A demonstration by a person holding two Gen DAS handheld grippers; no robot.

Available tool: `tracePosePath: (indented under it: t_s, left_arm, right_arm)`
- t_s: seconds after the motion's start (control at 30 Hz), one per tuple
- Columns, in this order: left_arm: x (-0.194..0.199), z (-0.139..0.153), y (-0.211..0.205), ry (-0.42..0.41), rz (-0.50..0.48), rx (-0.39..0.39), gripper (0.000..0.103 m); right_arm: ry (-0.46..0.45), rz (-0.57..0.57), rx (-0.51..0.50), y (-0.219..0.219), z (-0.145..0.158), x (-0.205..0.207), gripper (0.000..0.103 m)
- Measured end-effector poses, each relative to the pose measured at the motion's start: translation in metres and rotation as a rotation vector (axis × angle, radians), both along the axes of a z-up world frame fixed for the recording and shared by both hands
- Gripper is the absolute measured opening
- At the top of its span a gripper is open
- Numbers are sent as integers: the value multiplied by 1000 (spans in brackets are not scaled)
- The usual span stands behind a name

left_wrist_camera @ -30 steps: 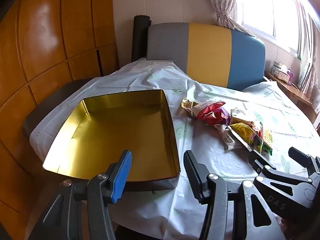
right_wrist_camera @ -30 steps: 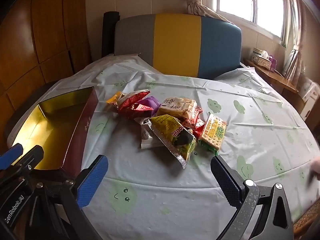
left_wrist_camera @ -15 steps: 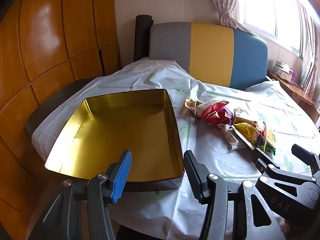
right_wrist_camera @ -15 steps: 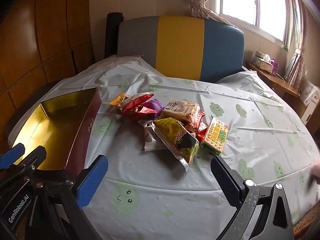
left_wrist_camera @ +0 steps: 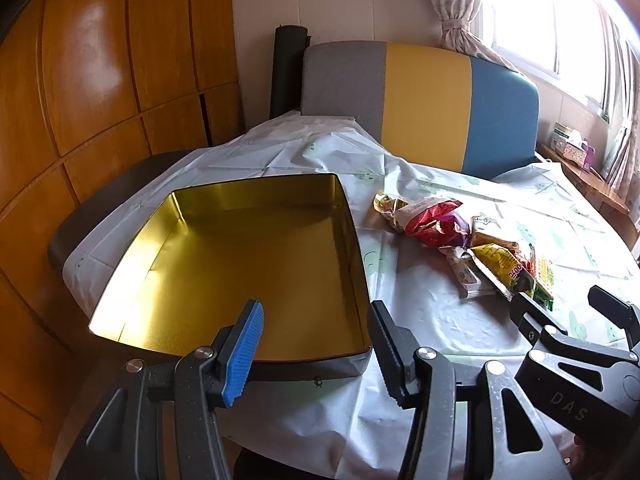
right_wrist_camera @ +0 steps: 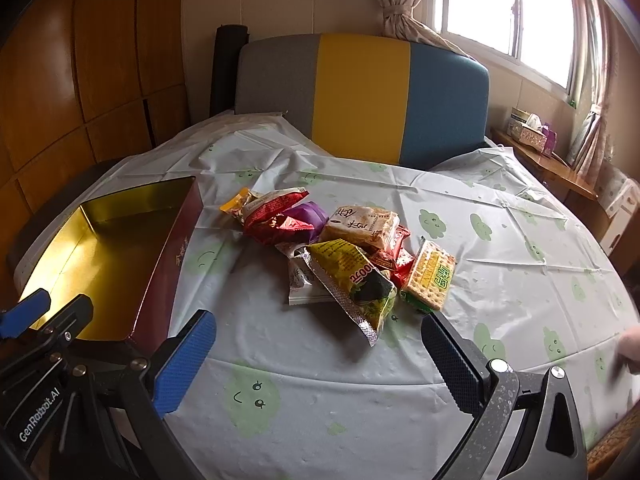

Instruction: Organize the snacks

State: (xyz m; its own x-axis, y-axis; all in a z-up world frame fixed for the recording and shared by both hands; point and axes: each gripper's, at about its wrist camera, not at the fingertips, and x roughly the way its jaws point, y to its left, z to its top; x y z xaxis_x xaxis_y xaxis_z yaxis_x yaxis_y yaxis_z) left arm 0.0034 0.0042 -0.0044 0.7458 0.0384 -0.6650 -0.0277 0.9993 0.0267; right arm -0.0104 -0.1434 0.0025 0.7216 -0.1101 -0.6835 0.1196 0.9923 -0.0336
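An open tin box [left_wrist_camera: 240, 264] with a gold inside and dark red outer walls [right_wrist_camera: 168, 256] lies at the table's left. A heap of snack packets [right_wrist_camera: 344, 248] lies to its right: a red one, a purple one, a yellow-green bag, a cracker pack [right_wrist_camera: 430, 276]. The same heap [left_wrist_camera: 472, 248] shows in the left wrist view. My left gripper [left_wrist_camera: 316, 316] hovers open over the tin's near edge, nothing between its fingers. My right gripper [right_wrist_camera: 316, 336] stands open near the table's front, short of the heap, holding nothing.
A pale tablecloth with green smiley blobs [right_wrist_camera: 500, 240] covers the round table. A grey, yellow and blue chair back [right_wrist_camera: 360, 96] stands behind it. Wooden panels [left_wrist_camera: 100, 80] fill the left; a windowsill with a tissue box [right_wrist_camera: 528, 128] lies at the right.
Both views drift slightly, so the tin and the snacks sit a little lower and to the right in the picture. Nothing on the table moved; both grippers stayed open.
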Motion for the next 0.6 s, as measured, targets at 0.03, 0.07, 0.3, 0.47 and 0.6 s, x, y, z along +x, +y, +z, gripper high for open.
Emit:
tracePosePath:
  t_s: [0.03, 0.07, 0.3, 0.47, 0.6]
  left_arm:
    - [0, 0, 0, 1, 0, -1, 55]
    - [0, -1, 0, 1, 1, -1, 55]
    - [1, -2, 2, 9, 3, 3, 55]
    - [1, -3, 2, 12, 3, 5, 55]
    - [-1, -2, 2, 11, 1, 4, 55]
  right_arm:
    - [1, 1, 0, 0, -1, 0, 103]
    - [1, 1, 2, 0, -1, 0, 103]
    - [-2, 4, 1, -1, 0, -1, 103]
    - [-7, 6, -1, -1, 1, -1, 103]
    - [-10, 3, 0, -3, 1, -2, 103]
